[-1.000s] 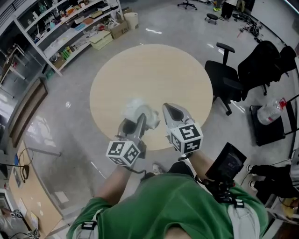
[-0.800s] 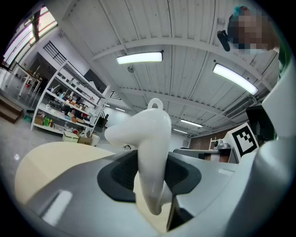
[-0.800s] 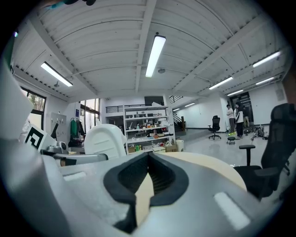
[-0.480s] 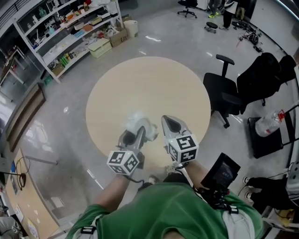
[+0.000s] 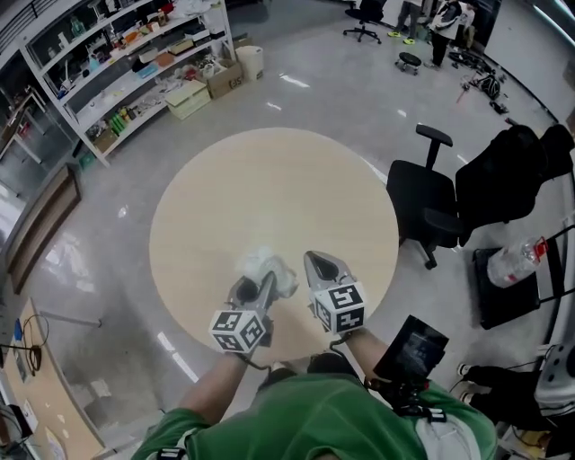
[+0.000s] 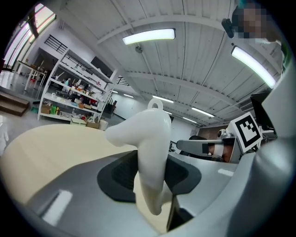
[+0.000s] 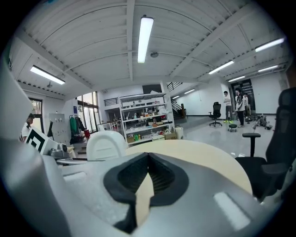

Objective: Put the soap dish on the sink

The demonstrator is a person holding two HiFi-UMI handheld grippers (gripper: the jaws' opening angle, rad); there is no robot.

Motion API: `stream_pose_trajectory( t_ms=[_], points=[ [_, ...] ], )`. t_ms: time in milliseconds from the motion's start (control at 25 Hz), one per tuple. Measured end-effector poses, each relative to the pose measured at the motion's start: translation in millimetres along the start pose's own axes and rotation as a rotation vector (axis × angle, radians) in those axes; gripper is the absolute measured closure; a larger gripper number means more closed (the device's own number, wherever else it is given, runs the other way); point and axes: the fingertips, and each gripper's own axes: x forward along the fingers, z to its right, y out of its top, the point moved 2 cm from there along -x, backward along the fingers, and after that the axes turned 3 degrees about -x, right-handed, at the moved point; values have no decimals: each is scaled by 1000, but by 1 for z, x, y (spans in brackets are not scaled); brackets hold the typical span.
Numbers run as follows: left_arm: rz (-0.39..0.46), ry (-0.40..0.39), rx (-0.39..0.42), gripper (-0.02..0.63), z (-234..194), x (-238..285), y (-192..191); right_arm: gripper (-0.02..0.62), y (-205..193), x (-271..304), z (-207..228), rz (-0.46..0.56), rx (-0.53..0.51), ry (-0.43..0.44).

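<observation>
Holding the soap dish (image 6: 150,152) with the left gripper (image 5: 260,286), clamped edge-on by both pads, clear of the table (image 5: 269,180) and raised above its near edge. Probably gripped by one thin wall so as to leave the base free for setting down; hard to confirm from this angle, given the glare on the white plastic. Carrying nothing in the right gripper (image 5: 322,262): shut tip to tip, with only tabletop showing through the wedge below the pads. Held level beside the left, just right of the dish, likely as a spare for steadying or simply to stay out of the way.

Below both, a round, pale wood-toned top, bare right out to its rim. Beyond the far-left rim, long open shelving (image 5: 117,63) crammed with boxes and bottles, on a glossy grey floor (image 5: 359,90). Off the right rim, a black office chair (image 5: 427,202), then a second chair (image 5: 512,171) draped in dark cloth. Further right, a plastic bottle (image 5: 514,263) on a dark stand. At the far end of the room, people (image 5: 445,16) standing near more seats. Overhead in the gripper views, a ribbed white ceiling (image 7: 148,69) with strip lights.

No sink anywhere in sight, so judged as mid-carry: dish in hand, destination yet to be found, placement not begun.
</observation>
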Motion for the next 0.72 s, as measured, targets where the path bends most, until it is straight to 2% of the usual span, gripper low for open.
stream_pose_trajectory(
  t_ms=[360, 720],
  points=[
    [-122, 43, -57, 454, -21, 47, -46, 594, -39, 35, 35, -102, 36, 25],
    [-236, 99, -148, 454, -52, 77, -98, 594, -88, 69, 51, -211, 69, 57]
  ],
)
